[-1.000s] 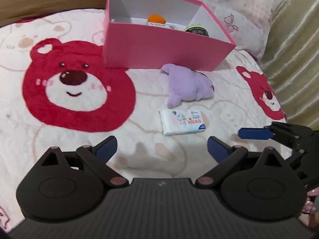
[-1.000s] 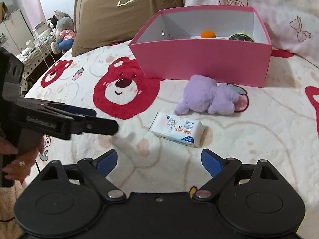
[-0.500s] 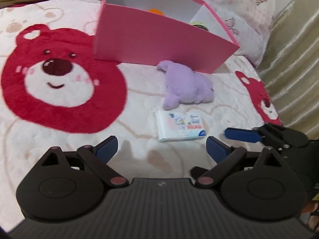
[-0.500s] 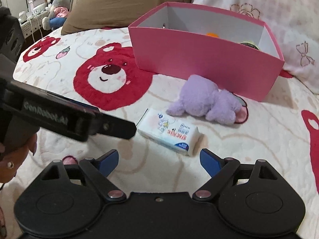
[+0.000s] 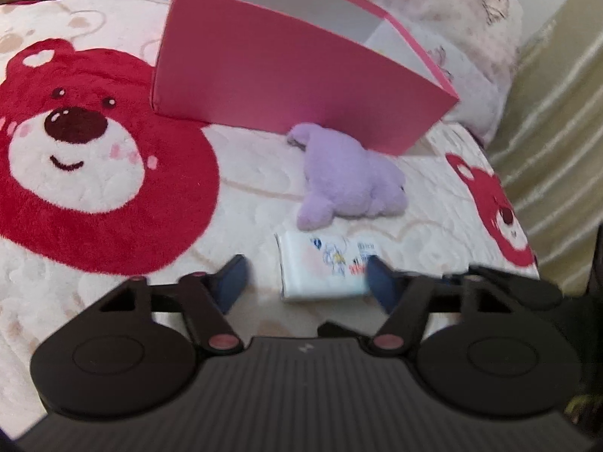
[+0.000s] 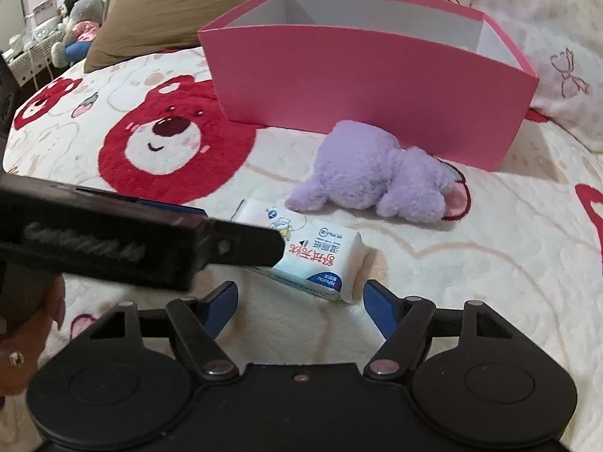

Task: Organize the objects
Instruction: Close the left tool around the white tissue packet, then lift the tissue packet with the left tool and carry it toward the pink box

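Note:
A white tissue pack [image 5: 324, 267] lies on the bear-print blanket in front of a purple plush toy [image 5: 350, 184] and an open pink box [image 5: 294, 75]. My left gripper [image 5: 307, 280] straddles the pack, its jaws closing. The right fingertip [image 5: 380, 282] is at the pack's edge and the left one stands clear of it. In the right wrist view the pack [image 6: 324, 260] sits just ahead of my right gripper [image 6: 301, 307], whose jaws are closing with nothing pressed between them. The left gripper's finger [image 6: 241, 245] crosses from the left over the pack. The box's inside is hidden.
The plush [image 6: 377, 177] lies against the pink box [image 6: 358, 86]. A brown pillow [image 6: 188, 3] and a pink patterned pillow [image 6: 527, 11] sit behind the box. A curtain [image 5: 557, 113] runs along the right edge. Soft toys [image 6: 79, 19] are far left, off the bed.
Both grippers have sunk toward the tissue pack and their jaws have narrowed. The left gripper now has the pack between its fingers. The box's contents have dropped out of sight.

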A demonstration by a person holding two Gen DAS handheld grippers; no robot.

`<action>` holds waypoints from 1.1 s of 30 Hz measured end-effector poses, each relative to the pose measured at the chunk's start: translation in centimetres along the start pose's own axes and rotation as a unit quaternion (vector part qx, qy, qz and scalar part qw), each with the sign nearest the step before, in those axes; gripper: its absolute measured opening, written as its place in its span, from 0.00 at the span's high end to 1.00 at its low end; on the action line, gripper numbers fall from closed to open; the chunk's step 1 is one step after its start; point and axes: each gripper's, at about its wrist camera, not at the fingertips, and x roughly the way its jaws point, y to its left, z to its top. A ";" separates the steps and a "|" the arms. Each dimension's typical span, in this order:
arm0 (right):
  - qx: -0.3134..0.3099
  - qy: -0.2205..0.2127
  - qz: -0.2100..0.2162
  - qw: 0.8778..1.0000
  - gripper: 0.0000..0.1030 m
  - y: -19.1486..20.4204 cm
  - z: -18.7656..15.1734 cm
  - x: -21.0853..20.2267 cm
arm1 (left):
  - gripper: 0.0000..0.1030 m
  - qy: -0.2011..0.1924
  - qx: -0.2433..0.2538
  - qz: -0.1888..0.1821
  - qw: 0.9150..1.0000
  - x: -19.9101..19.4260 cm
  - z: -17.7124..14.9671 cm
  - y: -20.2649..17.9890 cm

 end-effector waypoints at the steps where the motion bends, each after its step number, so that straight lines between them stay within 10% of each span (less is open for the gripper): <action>1: -0.002 0.000 -0.002 1.000 0.26 0.1 -0.1 0.1 | 0.50 -0.004 -0.008 -0.003 1.000 0.1 0.0 0.2; 17: 0.017 -0.014 0.046 0.999 0.23 -0.8 -0.3 0.0 | 0.74 0.041 -0.074 -0.029 0.996 0.3 -0.8 1.3; 33: 0.004 -0.021 0.032 0.999 0.15 -0.1 -0.7 1.4 | 0.75 0.047 -0.083 -0.021 0.995 0.8 -0.8 1.7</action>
